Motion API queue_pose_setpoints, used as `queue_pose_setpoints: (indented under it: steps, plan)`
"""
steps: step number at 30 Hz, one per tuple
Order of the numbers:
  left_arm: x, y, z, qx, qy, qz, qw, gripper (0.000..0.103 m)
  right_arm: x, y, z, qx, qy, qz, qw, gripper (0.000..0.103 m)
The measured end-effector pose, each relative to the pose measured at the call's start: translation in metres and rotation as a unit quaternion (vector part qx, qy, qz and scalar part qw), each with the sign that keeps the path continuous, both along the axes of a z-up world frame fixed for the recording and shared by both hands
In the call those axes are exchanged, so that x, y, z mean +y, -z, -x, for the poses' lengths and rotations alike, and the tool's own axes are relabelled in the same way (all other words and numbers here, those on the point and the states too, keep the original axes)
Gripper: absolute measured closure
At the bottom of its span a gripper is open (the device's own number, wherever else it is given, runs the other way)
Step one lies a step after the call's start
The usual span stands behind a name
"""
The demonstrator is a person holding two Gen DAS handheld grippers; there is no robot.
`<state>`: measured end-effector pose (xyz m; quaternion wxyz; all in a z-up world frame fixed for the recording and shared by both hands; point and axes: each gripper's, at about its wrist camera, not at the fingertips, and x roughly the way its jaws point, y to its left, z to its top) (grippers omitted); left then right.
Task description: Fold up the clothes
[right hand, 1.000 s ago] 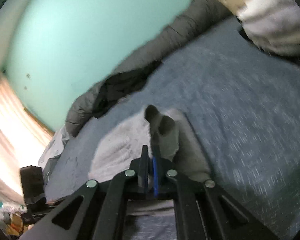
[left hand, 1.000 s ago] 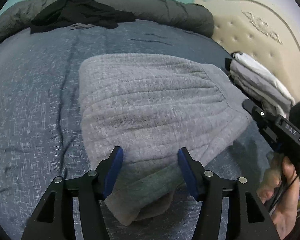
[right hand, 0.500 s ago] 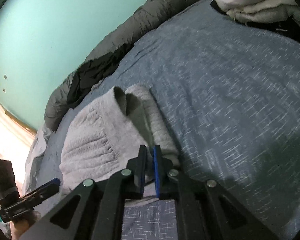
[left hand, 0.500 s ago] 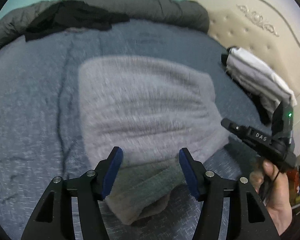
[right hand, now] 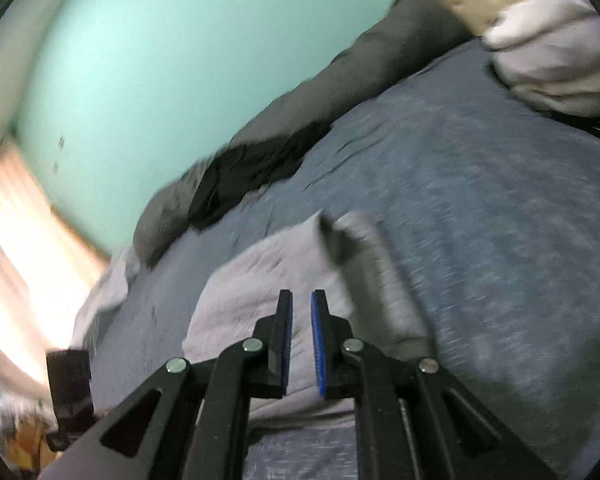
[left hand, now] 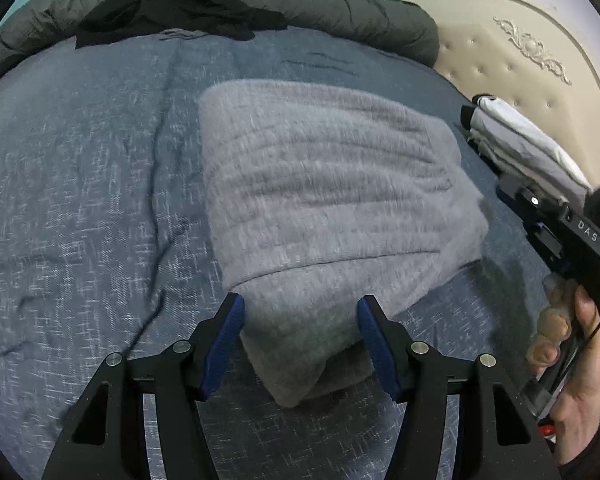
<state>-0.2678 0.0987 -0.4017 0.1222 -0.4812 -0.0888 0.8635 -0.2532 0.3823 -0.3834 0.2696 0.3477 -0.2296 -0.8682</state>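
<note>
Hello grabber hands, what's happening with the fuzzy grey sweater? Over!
Left gripper open, straddling the folded end of the grey sweater. Right gripper opening, nothing pinched. Sweater lies folded on the blue bedspread. Nothing in the way.

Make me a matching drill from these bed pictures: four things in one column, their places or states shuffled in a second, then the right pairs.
Things:
1. grey sweater
2. black garment
3. stack of folded clothes
4. left gripper

Places or states:
A. beside the headboard
B. folded, mid-bed
C. open, astride a folded corner
D. draped on the rolled dark duvet

Pairs: 1-B, 2-D, 3-A, 4-C
</note>
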Motion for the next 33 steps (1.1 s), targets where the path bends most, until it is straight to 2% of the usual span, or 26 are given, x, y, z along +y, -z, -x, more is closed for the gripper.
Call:
queue_pose_setpoints:
  steps: [2,6,8,12,14,16,20,23,27,32,33]
  plan:
    - [0.004,0.001,0.000,0.002,0.002,0.007,1.0000,0.040,-0.011,0.012,0.007,-0.027,-0.012,-0.020,0.999,0.093]
    - [0.002,0.000,-0.003,0.009,0.008,0.003,0.9999,0.040,-0.007,0.028,0.016,-0.059,0.020,-0.059,0.996,0.095]
    - [-0.001,-0.001,-0.007,0.018,0.010,-0.003,0.9998,0.040,-0.002,0.027,0.015,-0.058,0.025,-0.049,0.997,0.095]
    - [-0.007,0.000,-0.013,0.033,0.011,-0.017,0.9993,0.040,0.005,0.011,0.008,-0.021,0.027,-0.031,0.999,0.095]
    - [-0.010,0.001,-0.017,0.040,0.015,-0.024,0.9988,0.040,0.009,0.001,0.005,-0.003,0.030,-0.027,0.999,0.086]
    - [-0.014,0.002,-0.020,0.046,0.018,-0.031,0.9983,0.040,0.013,-0.005,0.006,0.000,0.030,-0.017,0.999,0.063]
    - [-0.025,0.003,-0.026,0.057,0.017,-0.047,0.9971,0.040,-0.006,-0.021,0.029,0.008,-0.003,-0.052,0.999,0.062]
    - [-0.031,0.004,-0.029,0.059,0.019,-0.054,0.9966,0.040,-0.010,-0.027,0.044,0.009,-0.023,-0.080,0.996,0.053]
    - [-0.036,0.004,-0.028,0.062,0.018,-0.063,0.9959,0.040,-0.019,-0.028,0.083,0.000,-0.050,-0.108,0.993,0.052]
    - [-0.031,0.010,-0.029,0.053,0.031,-0.067,0.9959,0.040,-0.024,-0.008,0.120,-0.053,-0.069,-0.115,0.989,0.052]
    - [-0.030,0.012,-0.029,0.051,0.033,-0.064,0.9961,0.040,-0.026,-0.003,0.125,-0.065,-0.074,-0.114,0.989,0.058]
